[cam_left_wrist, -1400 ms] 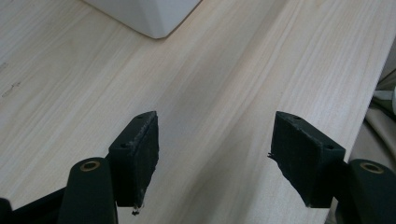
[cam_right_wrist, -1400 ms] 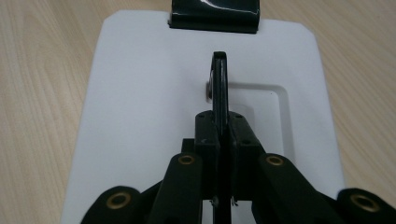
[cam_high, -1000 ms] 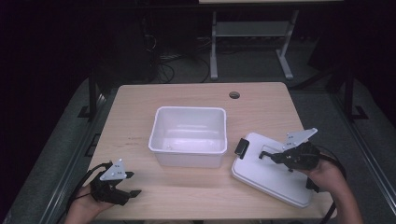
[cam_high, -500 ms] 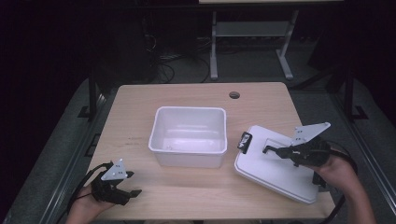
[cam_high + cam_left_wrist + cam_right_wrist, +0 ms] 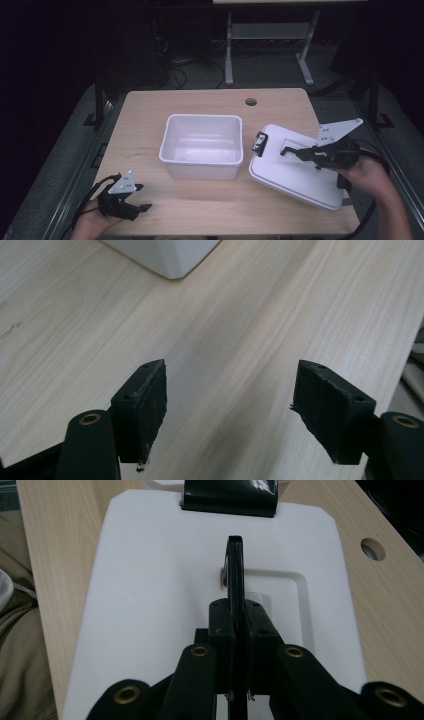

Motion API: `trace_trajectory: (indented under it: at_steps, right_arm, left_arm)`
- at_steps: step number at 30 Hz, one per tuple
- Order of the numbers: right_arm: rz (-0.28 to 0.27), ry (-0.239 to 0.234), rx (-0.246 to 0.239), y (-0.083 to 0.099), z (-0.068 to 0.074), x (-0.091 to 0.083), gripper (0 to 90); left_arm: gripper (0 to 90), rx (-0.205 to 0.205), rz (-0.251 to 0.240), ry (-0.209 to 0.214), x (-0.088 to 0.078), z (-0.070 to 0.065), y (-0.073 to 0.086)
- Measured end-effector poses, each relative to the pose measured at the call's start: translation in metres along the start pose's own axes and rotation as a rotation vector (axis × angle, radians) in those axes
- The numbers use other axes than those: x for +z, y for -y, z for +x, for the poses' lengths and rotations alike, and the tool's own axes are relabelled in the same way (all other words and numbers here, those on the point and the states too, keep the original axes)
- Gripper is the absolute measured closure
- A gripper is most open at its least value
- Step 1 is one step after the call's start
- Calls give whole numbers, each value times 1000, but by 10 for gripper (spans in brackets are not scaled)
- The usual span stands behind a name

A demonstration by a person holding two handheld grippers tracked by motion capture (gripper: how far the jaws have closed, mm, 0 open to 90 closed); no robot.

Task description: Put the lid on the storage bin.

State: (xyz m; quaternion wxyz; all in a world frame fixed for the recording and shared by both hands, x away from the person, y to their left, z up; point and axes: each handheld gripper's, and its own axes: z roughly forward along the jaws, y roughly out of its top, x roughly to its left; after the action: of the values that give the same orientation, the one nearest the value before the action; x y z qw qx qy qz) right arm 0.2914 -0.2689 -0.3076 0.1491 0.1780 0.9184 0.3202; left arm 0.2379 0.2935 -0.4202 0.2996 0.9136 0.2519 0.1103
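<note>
Right gripper (image 5: 295, 151) sits at 3 o'clock on the pale wooden table (image 5: 200, 102), its jaws clamped tight on the thin black handle (image 5: 235, 570) of the flat white rectangular plastic lid (image 5: 295, 175). In the right gripper view the handle stands on edge between the closed pads, above a shallow recess in the lid's top. Lid tilted: the edge nearest the tub is raised, the far corner at about 4 o'clock low at the table's edge. A black latch clip (image 5: 259, 143) hangs on the raised edge, just beside the tub's right wall. Open white rectangular plastic tub (image 5: 202, 146) stands upright at table centre, nothing visible inside. Round cable hole (image 5: 251, 102) in the tabletop at about 1 o'clock. Left gripper (image 5: 140, 207) rests low at 7 o'clock, well apart from tub and lid; its jaws have just been opening and stand wide, bare wood between the pads (image 5: 150, 410), nothing held. A corner of the tub shows at 11 o'clock in the left gripper view.
</note>
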Motion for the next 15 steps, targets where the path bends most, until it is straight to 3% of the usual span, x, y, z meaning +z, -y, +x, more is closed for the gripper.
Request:
trace_trajectory:
  at_steps: [15]
  right_arm:
    - [-6, -40, -33, -32, -5, -1, 839]
  left_arm:
    - [289, -10, -3, 2, 0, 1, 2]
